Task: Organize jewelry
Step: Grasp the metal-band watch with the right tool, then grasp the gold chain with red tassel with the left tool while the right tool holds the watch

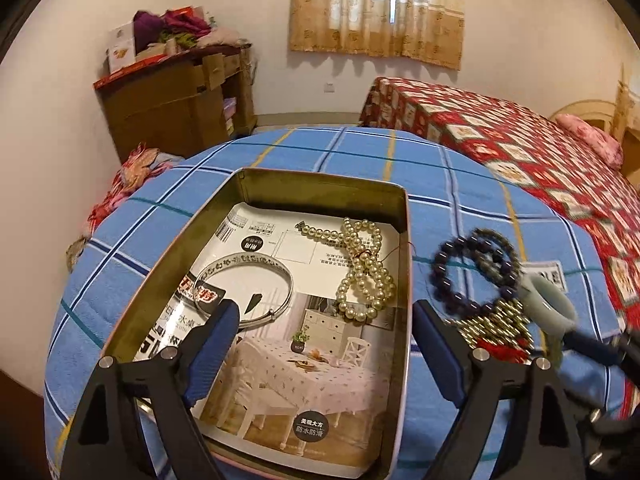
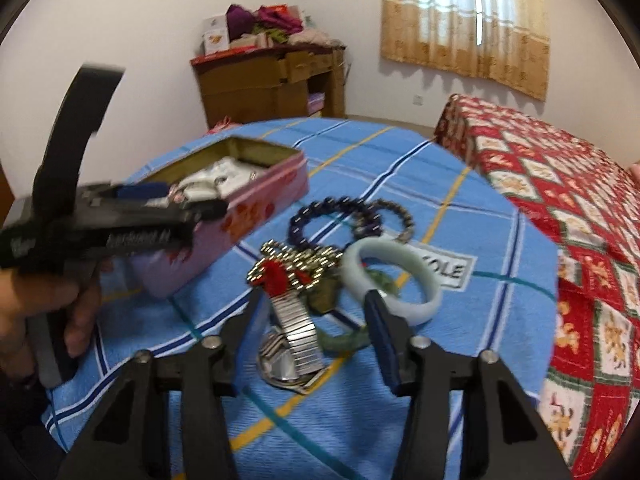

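Two pieces in tin (image 1: 403,240) | left gripper (image 1: 326,354) fingers spread above.

Soft window daylight, fisheye warp, motion blur

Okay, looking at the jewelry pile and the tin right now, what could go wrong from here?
The right gripper is open over a tangled pile: the silver stretch-band watch, the gold bead chain with red tassel and the pale green jade bangle touch or overlap, so lifting one may drag another. The bangle looks smooth and could slip from the fingers. The left gripper hovers open over the rectangular metal tin and could snag the pearl strand.
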`<state>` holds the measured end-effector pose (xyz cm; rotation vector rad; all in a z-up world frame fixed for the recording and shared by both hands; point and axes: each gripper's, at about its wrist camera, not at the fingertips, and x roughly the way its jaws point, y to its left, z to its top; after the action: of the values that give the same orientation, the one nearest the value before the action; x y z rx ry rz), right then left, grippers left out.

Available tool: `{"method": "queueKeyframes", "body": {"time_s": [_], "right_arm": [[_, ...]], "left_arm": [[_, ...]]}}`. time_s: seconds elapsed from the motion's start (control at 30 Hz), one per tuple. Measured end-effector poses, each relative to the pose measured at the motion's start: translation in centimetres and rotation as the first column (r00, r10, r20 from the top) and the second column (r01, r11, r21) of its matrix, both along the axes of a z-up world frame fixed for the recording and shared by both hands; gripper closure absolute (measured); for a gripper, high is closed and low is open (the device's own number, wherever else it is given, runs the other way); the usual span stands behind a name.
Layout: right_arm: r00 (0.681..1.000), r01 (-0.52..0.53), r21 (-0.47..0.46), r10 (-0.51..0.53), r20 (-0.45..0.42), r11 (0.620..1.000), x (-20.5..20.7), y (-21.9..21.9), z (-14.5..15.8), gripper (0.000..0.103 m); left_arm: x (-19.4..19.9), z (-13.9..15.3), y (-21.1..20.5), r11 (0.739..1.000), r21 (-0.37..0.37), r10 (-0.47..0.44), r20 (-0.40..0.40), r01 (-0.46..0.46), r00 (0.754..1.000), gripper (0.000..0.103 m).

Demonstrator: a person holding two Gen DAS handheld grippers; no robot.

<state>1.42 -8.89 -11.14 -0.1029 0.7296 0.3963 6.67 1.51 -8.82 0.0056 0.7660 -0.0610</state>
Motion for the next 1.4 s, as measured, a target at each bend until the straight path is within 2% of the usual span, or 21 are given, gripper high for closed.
{"method": "queueKeyframes", "body": {"time_s": [0.13,0.17,0.23,0.27,0.4,0.53,0.83,1.1,1.2,1.3,1.37,1.4], "right_arm": [[1.000,-0.012,0.003,0.012,-0.024,1.000,0.4,0.0,-0.7,0.065],[0.999,-0.019,0.008,0.019,-0.031,1.000,0.4,0.0,-0.8,0.071],[0.999,-0.031,-0.014,0.031,-0.022,0.999,0.1,0.5,-0.9,0.074],[0.999,-0.050,-0.026,0.049,-0.020,0.998,-0.1,0.8,-1.0,0.080],[0.998,-0.062,-0.017,0.062,-0.024,0.998,-0.4,0.7,-0.9,0.086],[0.999,-0.045,0.034,0.045,-0.020,0.998,-0.7,-0.2,-0.4,0.086],[0.999,-0.011,0.063,0.009,0.040,0.998,-1.7,-1.3,2.2,0.086],[1.000,0.025,0.054,-0.025,0.003,0.998,-1.7,-2.5,1.2,0.086],[1.000,0.027,0.057,-0.028,0.006,0.998,-1.7,-2.6,1.3,0.086],[0.999,0.030,0.060,-0.031,0.009,0.998,-1.8,-2.8,1.4,0.086],[0.999,0.030,0.060,-0.031,0.009,0.998,-1.8,-2.8,1.4,0.086],[0.999,0.030,0.060,-0.031,0.010,0.998,-1.8,-2.9,1.4,0.086]], "left_arm": [[-1.0,0.1,0.1,1.000,-0.005,0.015,0.010,-0.015,1.000,0.016],[-1.6,0.2,-0.3,1.000,-0.017,0.003,0.017,-0.003,1.000,0.016],[-2.3,0.5,-1.0,1.000,-0.010,-0.018,0.038,0.019,0.999,0.016],[-2.6,0.7,-1.5,0.999,0.000,-0.033,0.049,0.033,0.998,0.016],[-3.5,1.3,-3.1,0.995,0.029,-0.094,0.077,0.092,0.993,0.016],[-4.0,1.5,-3.2,0.993,0.041,-0.114,0.086,0.110,0.990,0.015],[-5.0,2.1,-4.6,0.984,0.042,-0.178,0.104,0.175,0.979,0.016],[-4.7,1.5,-7.1,0.967,0.055,-0.252,0.068,0.248,0.965,0.017],[-4.4,1.2,-7.8,0.958,0.041,-0.285,0.046,0.283,0.958,0.025],[-4.3,0.4,-8.4,0.948,0.029,-0.317,0.012,0.317,0.948,0.027],[-3.9,-0.1,-8.8,0.940,0.021,-0.339,-0.024,0.340,0.940,0.035],[-3.7,-0.3,-8.9,0.938,0.010,-0.347,-0.041,0.347,0.937,0.042]]}}
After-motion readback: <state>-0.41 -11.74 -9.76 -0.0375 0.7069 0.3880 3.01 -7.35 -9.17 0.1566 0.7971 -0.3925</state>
